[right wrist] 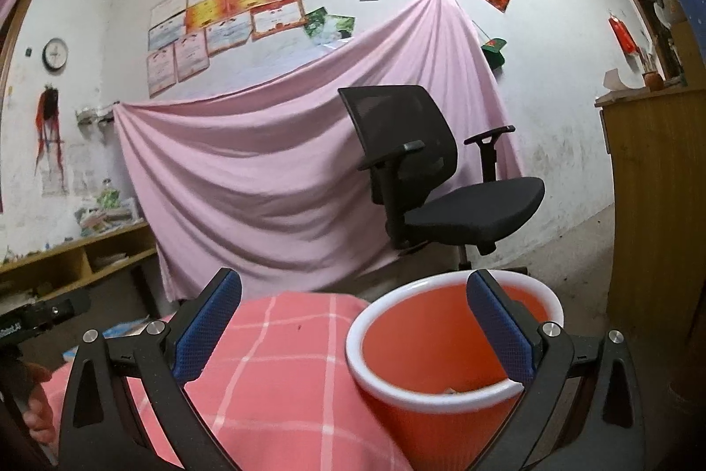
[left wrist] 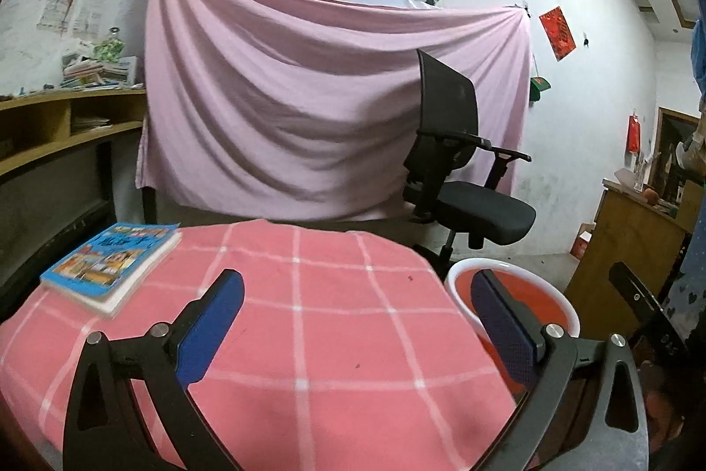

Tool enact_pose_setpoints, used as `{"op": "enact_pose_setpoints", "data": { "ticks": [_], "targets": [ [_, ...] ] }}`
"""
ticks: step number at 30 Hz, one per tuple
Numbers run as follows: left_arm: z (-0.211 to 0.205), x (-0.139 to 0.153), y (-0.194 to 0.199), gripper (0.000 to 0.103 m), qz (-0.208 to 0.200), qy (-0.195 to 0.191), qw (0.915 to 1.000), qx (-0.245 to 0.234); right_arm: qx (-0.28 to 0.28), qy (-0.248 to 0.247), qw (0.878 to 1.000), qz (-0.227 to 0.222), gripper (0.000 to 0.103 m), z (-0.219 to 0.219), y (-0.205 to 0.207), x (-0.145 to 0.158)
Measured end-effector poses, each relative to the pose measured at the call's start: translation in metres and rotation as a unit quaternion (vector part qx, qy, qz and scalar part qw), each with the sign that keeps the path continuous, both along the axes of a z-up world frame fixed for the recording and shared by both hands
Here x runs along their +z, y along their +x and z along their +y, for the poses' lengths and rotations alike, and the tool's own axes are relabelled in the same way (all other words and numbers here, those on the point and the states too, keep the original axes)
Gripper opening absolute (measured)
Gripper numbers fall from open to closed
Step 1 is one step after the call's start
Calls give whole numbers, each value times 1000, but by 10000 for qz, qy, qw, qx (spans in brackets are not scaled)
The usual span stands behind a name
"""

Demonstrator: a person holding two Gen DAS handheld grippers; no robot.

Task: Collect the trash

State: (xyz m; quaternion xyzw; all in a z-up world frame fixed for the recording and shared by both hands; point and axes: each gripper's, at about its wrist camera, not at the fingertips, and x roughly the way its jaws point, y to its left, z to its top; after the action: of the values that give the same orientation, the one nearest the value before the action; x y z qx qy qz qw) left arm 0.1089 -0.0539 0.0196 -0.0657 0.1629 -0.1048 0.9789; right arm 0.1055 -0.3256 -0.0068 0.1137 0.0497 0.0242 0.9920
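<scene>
A red bin with a white rim (right wrist: 423, 343) stands beside the table's right edge; a small pale scrap lies at its bottom. It also shows in the left wrist view (left wrist: 547, 294). My right gripper (right wrist: 353, 285) is open and empty, above the table edge and the bin's mouth. My left gripper (left wrist: 357, 290) is open and empty, over the pink checked tablecloth (left wrist: 317, 321). No loose trash shows on the cloth.
A blue book (left wrist: 110, 263) lies on the table's far left corner. A black office chair (left wrist: 459, 171) stands behind the table before a hanging pink sheet (left wrist: 309, 96). Wooden shelves (left wrist: 53, 126) stand left, a wooden cabinet (right wrist: 653, 206) right.
</scene>
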Motion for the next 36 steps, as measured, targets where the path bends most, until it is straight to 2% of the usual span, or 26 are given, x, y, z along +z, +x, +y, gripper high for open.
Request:
{"op": "enact_pose_setpoints", "data": {
  "ticks": [7,23,36],
  "targets": [
    [19,-12,-28,101,-14,-17,9998,187,164,-425,9990,29,103,28,-23,-2],
    [53,-32,-80,101,-89,252,9982,541,448,-964,9943,102,103,72,-60,-8],
    [57,-39,-107,101,-217,463,9974,508,657,-877,9935,315,103,88,-80,-14]
  ]
}}
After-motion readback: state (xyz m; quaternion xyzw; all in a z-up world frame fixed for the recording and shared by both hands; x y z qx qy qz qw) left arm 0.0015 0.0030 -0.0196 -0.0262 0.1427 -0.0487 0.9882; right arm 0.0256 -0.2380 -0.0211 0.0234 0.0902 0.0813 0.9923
